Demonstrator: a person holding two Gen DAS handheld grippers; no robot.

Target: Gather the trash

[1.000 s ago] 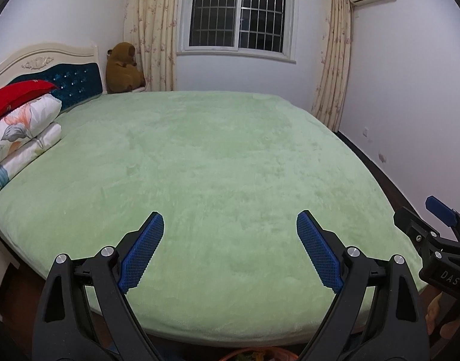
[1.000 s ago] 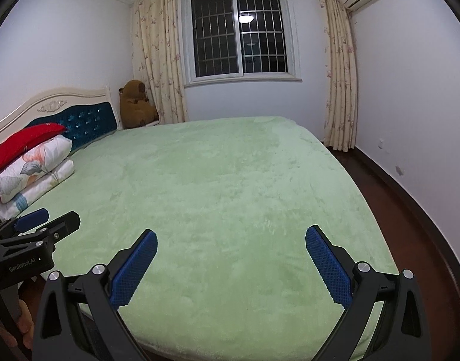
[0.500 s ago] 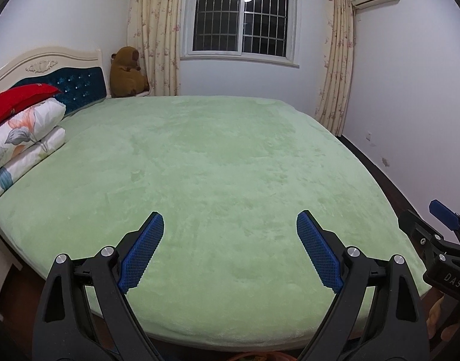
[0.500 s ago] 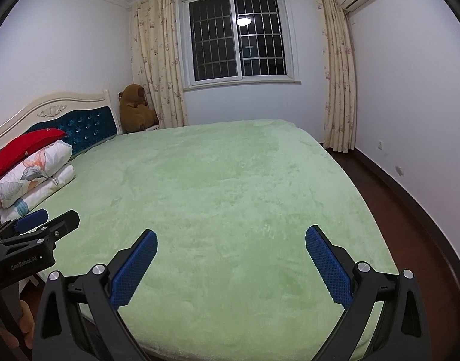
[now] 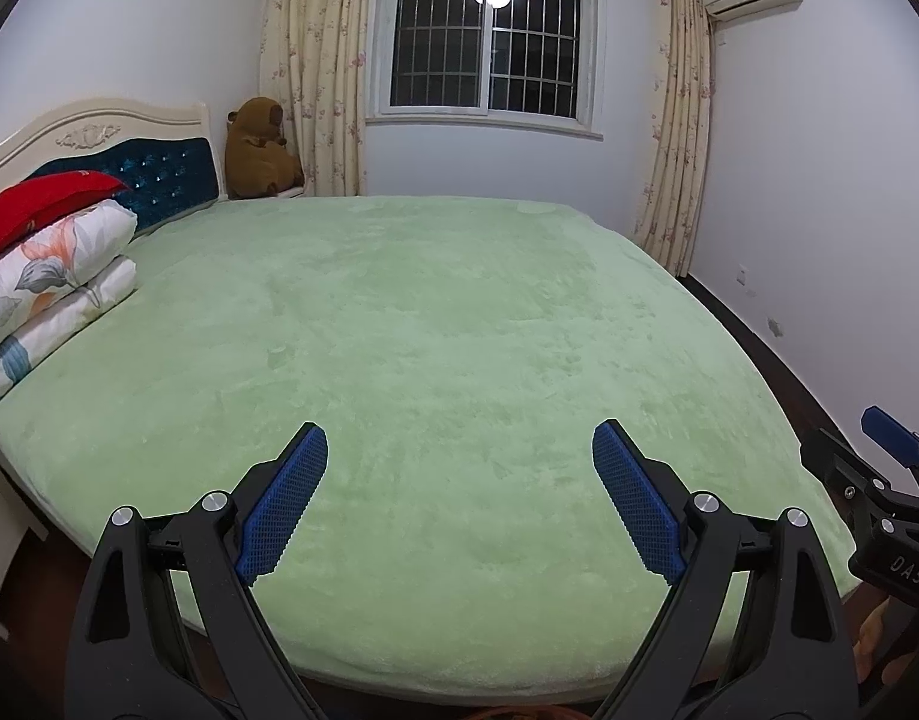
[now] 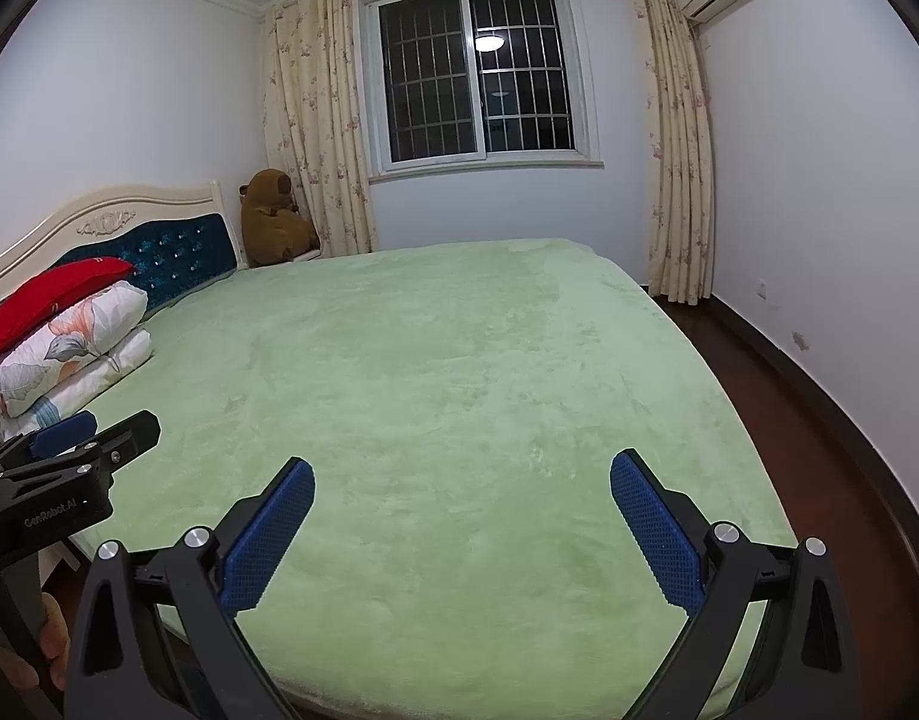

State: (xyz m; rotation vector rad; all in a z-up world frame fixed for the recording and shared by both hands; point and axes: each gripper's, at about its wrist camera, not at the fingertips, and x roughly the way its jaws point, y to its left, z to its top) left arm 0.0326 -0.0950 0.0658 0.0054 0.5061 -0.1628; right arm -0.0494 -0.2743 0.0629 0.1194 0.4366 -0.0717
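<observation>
No trash shows in either view. My left gripper is open and empty, held above the near edge of a bed with a light green blanket. My right gripper is open and empty too, above the same edge of the bed. The right gripper shows at the right edge of the left wrist view. The left gripper shows at the left edge of the right wrist view.
Stacked pillows and a padded headboard are at the left. A brown plush bear sits in the far corner. Curtains frame a barred window. Dark wooden floor runs along the right wall.
Both grippers have tilted up and drawn back a little, so the bed sits lower in both views. The jaws have stayed open.
</observation>
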